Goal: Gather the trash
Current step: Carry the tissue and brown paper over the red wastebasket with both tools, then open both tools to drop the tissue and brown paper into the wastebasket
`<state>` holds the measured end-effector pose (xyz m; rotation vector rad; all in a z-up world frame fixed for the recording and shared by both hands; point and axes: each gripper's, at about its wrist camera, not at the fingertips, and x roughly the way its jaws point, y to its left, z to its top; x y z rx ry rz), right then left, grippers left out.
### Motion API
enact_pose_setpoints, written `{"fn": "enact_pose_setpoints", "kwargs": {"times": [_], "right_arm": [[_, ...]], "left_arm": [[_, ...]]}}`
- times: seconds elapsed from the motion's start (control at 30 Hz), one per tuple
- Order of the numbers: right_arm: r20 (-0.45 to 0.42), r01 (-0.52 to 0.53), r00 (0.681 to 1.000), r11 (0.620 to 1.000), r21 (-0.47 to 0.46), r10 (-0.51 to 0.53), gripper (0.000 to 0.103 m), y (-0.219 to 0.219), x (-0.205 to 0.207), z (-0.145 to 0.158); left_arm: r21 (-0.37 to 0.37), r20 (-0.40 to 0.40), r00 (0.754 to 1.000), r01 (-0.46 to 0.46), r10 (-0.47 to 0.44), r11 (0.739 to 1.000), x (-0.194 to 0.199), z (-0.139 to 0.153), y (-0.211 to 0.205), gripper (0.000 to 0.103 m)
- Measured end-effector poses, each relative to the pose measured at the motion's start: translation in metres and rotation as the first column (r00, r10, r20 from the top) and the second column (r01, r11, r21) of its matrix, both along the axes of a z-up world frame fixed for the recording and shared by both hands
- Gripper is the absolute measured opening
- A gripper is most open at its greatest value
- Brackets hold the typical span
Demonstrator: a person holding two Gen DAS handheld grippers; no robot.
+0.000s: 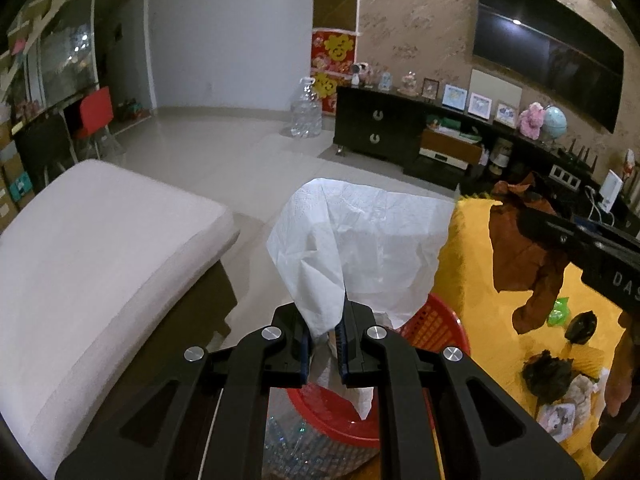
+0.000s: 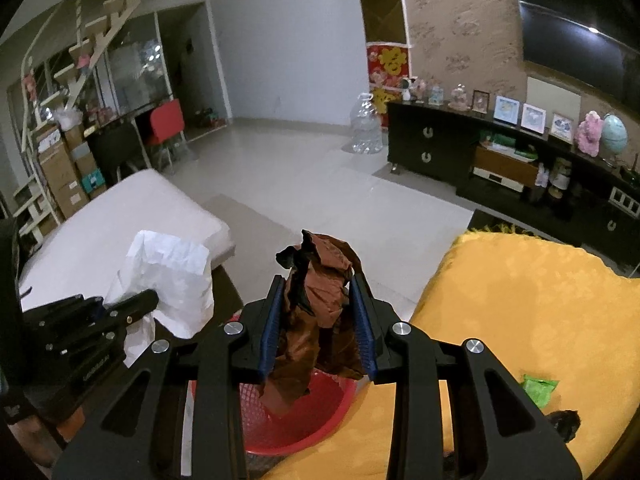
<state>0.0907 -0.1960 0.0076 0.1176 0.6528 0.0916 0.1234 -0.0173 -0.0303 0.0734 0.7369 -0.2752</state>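
My left gripper is shut on a large white paper tissue, which fans out above a red mesh basket. In the right wrist view that same tissue hangs at the left, beside the left gripper's black body. My right gripper is shut on a crumpled brown wrapper, held over the red basket. From the left wrist, the brown wrapper shows at the right, over the yellow cloth.
A table under a yellow cloth stands right of the basket, with a green wrapper, a black scrap and more crumpled litter on it. A white cushioned bench lies left. A dark TV cabinet lines the far wall.
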Motion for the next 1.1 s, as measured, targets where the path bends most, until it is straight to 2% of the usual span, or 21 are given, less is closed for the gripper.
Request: {"fn": "enact_pose_setpoints", "kwargs": {"times": [0.17,0.43,0.63,0.83,0.93,1.1], "right_arm": [[-0.041,-0.022,0.999,1.0,0.004,0.022,0.033,0.007,0.006,-0.016],[-0.11,-0.04,0.993,0.999,0.013,0.041,0.033,0.013,0.016,-0.043],[-0.168,-0.043,0.985,0.999,0.013,0.045,0.033,0.017,0.021,-0.065],[-0.214,-0.065,0.974,0.998,0.019,0.067,0.033,0.021,0.024,-0.079],[-0.235,-0.071,0.969,0.997,0.022,0.074,0.037,0.022,0.026,-0.086],[-0.236,-0.062,0.969,0.997,0.039,0.07,0.047,0.018,0.025,-0.084]], "left_arm": [[0.017,-0.036,0.999,-0.003,0.004,1.0,0.005,-0.013,0.0,0.01],[0.081,-0.122,0.993,0.011,-0.001,0.997,0.011,-0.052,-0.004,0.01],[0.082,-0.184,0.983,0.044,-0.028,0.996,0.012,-0.074,-0.003,0.01],[0.076,-0.204,0.978,0.061,-0.044,0.995,0.013,-0.079,-0.003,0.01],[0.073,-0.211,0.977,0.058,-0.041,0.996,0.014,-0.08,-0.002,0.015],[0.081,-0.19,0.981,0.053,-0.037,0.995,0.013,-0.077,-0.002,0.033]]}}
